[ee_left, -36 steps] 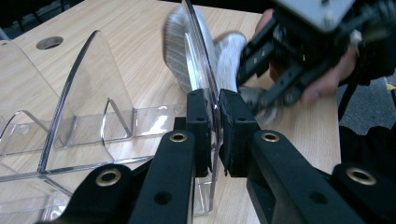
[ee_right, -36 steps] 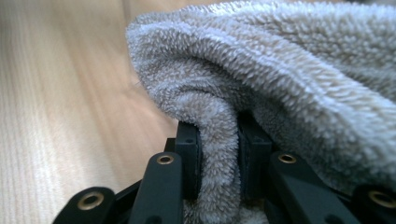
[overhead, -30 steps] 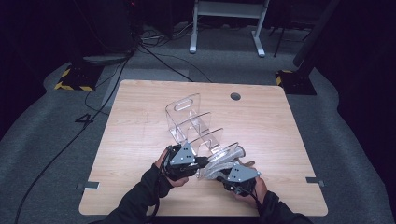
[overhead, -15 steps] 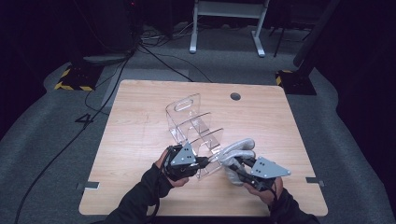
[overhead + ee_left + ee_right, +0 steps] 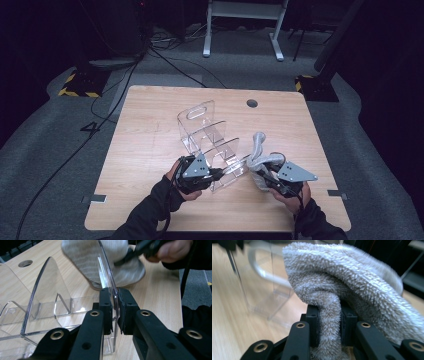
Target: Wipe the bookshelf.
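Grey towel [image 5: 342, 287], one piece, is clenched in a fold between the right gripper [image 5: 267, 176]'s jaws, just off the near right end of the one clear acrylic rack [image 5: 210, 142], toward the table [image 5: 150, 115]'s front edge. That rack's end divider [image 5: 110, 285] is pinched by the left gripper [image 5: 216, 174]. Two hands come in from the front edge, left hand [image 5: 187, 176] level and pointing right, right hand [image 5: 290, 187] pointing left toward the rack.

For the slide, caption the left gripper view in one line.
Left tongs clamp a panel of the clear acrylic divider rack on the wooden table while a grey terry cloth is pressed against it.
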`<action>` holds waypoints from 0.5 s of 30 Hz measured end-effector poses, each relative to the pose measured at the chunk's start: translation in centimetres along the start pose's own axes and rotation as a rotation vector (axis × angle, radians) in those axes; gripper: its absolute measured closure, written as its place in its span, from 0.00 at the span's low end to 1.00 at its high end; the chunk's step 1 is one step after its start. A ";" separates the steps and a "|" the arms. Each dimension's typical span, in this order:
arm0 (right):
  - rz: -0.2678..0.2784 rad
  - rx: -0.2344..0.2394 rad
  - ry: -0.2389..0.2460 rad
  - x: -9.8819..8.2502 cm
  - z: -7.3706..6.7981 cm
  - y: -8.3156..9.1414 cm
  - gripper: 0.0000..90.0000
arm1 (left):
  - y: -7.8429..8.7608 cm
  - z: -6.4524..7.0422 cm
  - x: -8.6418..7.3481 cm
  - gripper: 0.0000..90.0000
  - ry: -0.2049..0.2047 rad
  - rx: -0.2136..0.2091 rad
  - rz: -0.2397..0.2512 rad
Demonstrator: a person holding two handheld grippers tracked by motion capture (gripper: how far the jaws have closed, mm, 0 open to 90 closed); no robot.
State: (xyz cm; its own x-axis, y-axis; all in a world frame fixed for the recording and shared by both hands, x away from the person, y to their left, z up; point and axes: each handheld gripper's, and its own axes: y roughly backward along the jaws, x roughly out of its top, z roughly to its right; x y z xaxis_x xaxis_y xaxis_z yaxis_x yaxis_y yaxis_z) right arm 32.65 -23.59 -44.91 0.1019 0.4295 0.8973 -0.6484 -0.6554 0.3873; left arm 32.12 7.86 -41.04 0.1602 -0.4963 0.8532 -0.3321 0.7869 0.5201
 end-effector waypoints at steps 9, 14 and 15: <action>-0.129 0.145 0.056 -1.4 -4.0 -3.9 0.83 | -0.1 0.0 -0.1 0.92 0.016 -0.004 0.006; -0.123 0.191 0.079 -0.7 -5.7 -4.6 0.83 | -0.1 -0.1 -0.1 0.91 0.021 0.001 0.007; -0.117 0.212 0.092 -0.4 -6.3 -4.7 0.83 | -0.2 0.0 0.0 0.91 0.021 0.004 0.006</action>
State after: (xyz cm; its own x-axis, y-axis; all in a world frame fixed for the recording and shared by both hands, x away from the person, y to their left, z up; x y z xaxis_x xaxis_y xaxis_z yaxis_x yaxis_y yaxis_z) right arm 30.87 -16.73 -48.38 0.0912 0.5583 0.8246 -0.4627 -0.7095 0.5315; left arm 32.19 7.74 -41.17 0.1778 -0.4840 0.8568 -0.3368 0.7882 0.5151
